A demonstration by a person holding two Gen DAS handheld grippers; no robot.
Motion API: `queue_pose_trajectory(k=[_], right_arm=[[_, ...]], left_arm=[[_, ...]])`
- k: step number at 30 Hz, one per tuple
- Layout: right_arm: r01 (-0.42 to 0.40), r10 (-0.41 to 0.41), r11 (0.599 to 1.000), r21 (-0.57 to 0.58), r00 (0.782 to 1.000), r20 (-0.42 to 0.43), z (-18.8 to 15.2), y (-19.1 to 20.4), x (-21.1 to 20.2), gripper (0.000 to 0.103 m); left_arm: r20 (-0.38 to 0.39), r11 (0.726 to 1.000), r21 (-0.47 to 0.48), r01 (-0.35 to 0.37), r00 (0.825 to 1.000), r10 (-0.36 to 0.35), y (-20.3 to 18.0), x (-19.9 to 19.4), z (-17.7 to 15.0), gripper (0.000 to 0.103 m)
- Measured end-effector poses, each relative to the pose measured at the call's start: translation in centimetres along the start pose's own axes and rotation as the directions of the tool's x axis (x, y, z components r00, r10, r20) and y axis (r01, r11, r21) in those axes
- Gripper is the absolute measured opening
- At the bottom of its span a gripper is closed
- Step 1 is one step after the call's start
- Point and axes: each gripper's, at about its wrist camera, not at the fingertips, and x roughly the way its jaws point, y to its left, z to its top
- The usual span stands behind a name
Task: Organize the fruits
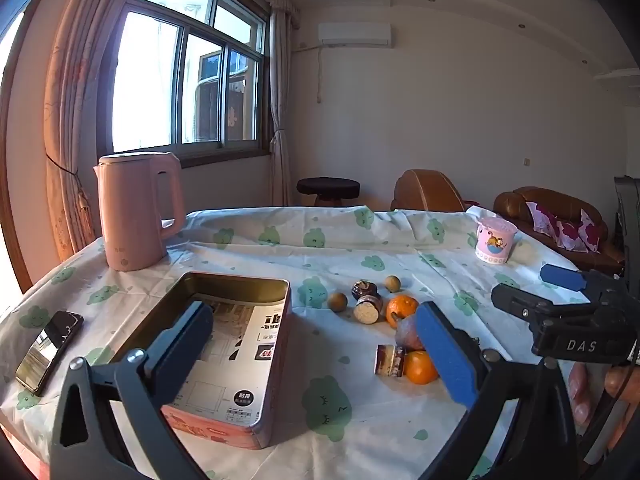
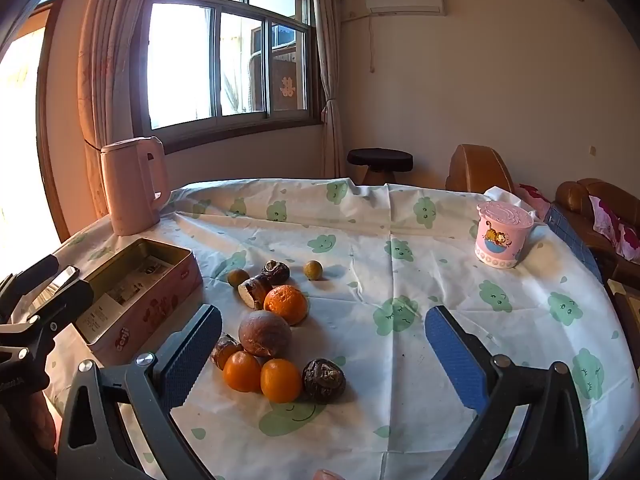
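Several fruits lie in a loose cluster on the tablecloth: three oranges (image 2: 286, 304) (image 2: 242, 371) (image 2: 281, 380), a round brown fruit (image 2: 265, 334), a dark wrinkled one (image 2: 323, 380) and two small greenish ones (image 2: 313, 270). An open pink tin box (image 2: 140, 312) lies to their left, holding only printed paper. My right gripper (image 2: 324, 356) hangs open above the near oranges, touching nothing. My left gripper (image 1: 316, 352) is open too, its left finger over the tin box (image 1: 276, 360), its right pad in front of an orange (image 1: 420, 367) and the brown fruit (image 1: 406, 336).
A pink kettle (image 1: 136, 212) stands at the back left of the table and a dark phone (image 1: 50, 350) lies at the left edge. A pink lidded cup (image 2: 502, 234) stands at the far right. Brown sofas and a dark stool are beyond the table.
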Motion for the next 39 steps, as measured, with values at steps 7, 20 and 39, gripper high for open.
queue_pose_trajectory(k=[7,20,39], right_arm=[[0.0,0.0,1.0,-0.006,1.0,0.004,-0.7,0.4,-0.1,0.102],[-0.005,0.005,1.0,0.002,1.0,0.008,-0.9,0.4,-0.5,0.102],[-0.014,0.014,1.0,-0.005,1.0,-0.002,-1.1,1.1,-0.2,0.102]], left_arm=[[-0.013,1.0,0.01,0.008,1.0,-0.008,-0.4,0.1,0.1,0.103],[-0.013,1.0,0.008,0.005,1.0,-0.005,-0.1,0.2,-0.6,0.103],[-0.018,1.0,0.005,0.006,1.0,-0.006,0.1,0.1,-0.9,0.103]])
